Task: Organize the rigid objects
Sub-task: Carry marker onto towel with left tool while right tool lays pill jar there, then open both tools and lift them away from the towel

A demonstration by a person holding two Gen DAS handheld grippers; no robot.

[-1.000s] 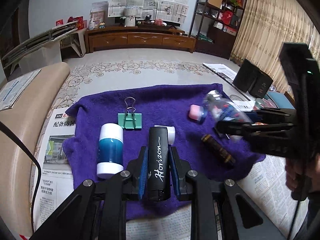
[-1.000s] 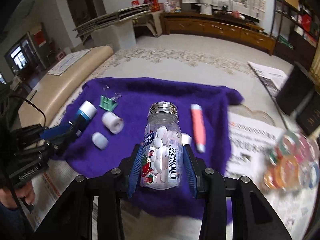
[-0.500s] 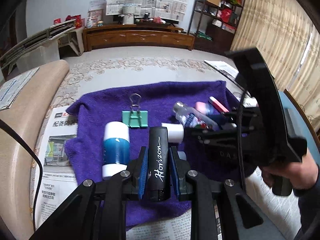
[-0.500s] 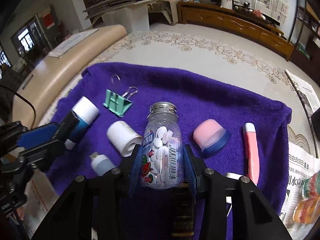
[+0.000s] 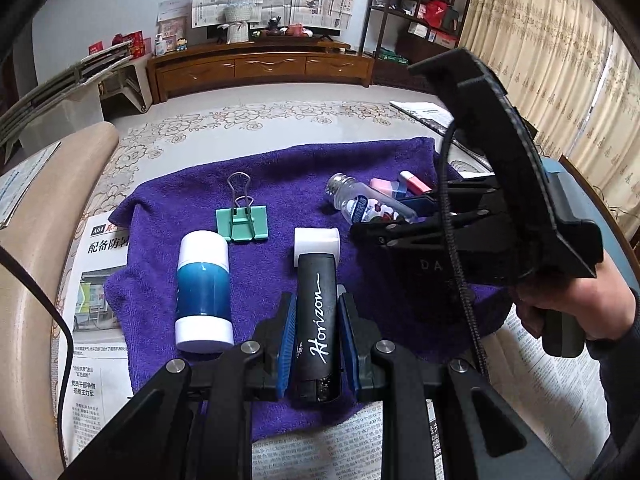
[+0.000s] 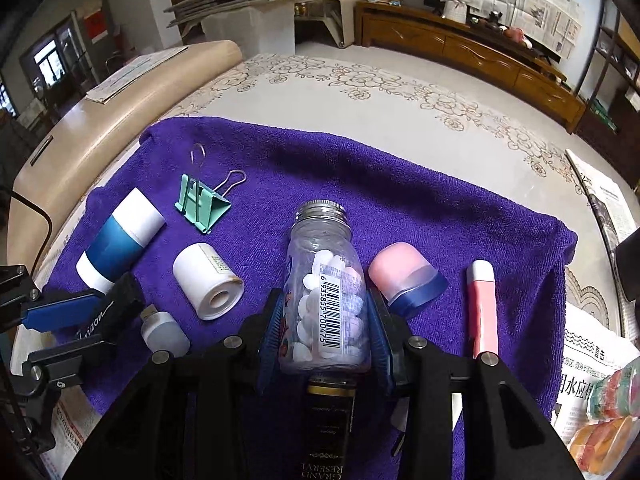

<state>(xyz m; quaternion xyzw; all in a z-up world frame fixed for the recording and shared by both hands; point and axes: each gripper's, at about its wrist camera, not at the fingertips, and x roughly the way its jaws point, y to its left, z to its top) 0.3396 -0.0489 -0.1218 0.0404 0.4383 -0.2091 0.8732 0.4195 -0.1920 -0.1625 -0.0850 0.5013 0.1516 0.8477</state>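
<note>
Clamping a black cylinder (image 5: 318,316) lettered "Horizon" in white script, the left gripper (image 5: 318,340) holds it over the near part of a purple towel (image 5: 320,168). The right gripper (image 6: 323,320) has its blue pads pressed on a clear bottle (image 6: 326,288) of white tablets, metal screw neck pointing away, with a barcode label facing the camera. Under that bottle lies a dark tube (image 6: 326,432) lettered "GRAND RESERVE". Beside the bottle on the towel: a pink-and-blue cap (image 6: 406,280) and a pink tube (image 6: 484,308) to its right, a white roll (image 6: 208,282) and a small white bottle (image 6: 164,332) to its left. Farther left lie a blue-and-white container (image 5: 204,292) and a green binder clip (image 5: 242,222). Printed newspaper (image 5: 96,292) underlies the towel; its far half is bare, ending at a floral-patterned surface (image 6: 380,88).
</note>
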